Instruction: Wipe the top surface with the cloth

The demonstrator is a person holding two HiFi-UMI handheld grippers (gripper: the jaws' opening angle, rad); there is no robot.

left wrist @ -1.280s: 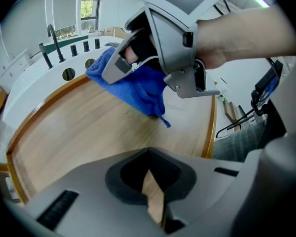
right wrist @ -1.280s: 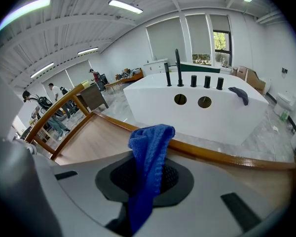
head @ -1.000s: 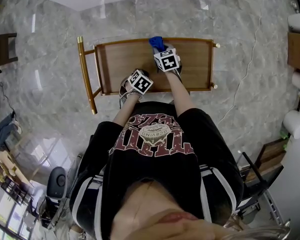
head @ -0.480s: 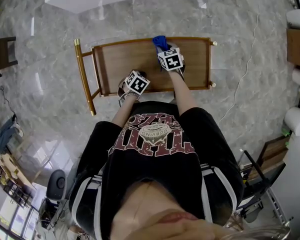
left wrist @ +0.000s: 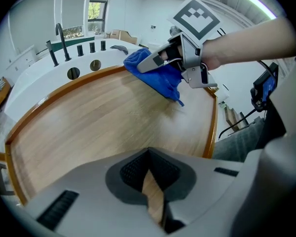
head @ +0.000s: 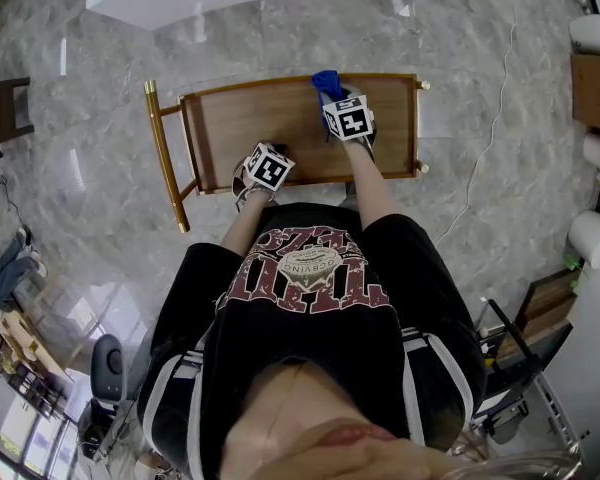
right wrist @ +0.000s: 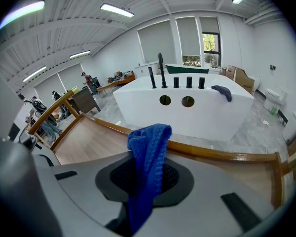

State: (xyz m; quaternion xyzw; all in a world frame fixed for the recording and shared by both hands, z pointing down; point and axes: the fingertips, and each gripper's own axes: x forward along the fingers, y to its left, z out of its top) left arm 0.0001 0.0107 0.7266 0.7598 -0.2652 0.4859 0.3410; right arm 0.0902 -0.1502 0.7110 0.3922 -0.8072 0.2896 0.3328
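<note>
The wooden top surface of a gold-framed cart lies in front of the person. My right gripper is over its far right part, shut on a blue cloth. In the right gripper view the cloth sticks up from between the jaws of that gripper and hangs over them, near the far rail. In the left gripper view the cloth droops from the right gripper to the wood. My left gripper hovers at the near edge, jaws shut and empty.
A raised wooden rim runs round the top. The cart's gold handle stands at the left. Beyond the cart is a white bathtub with black taps. A cable lies on the marble floor at the right, and a dark table stands at the left.
The right gripper has slid a little to the right along the far side of the top with the cloth. The left gripper has stayed at the near edge.
</note>
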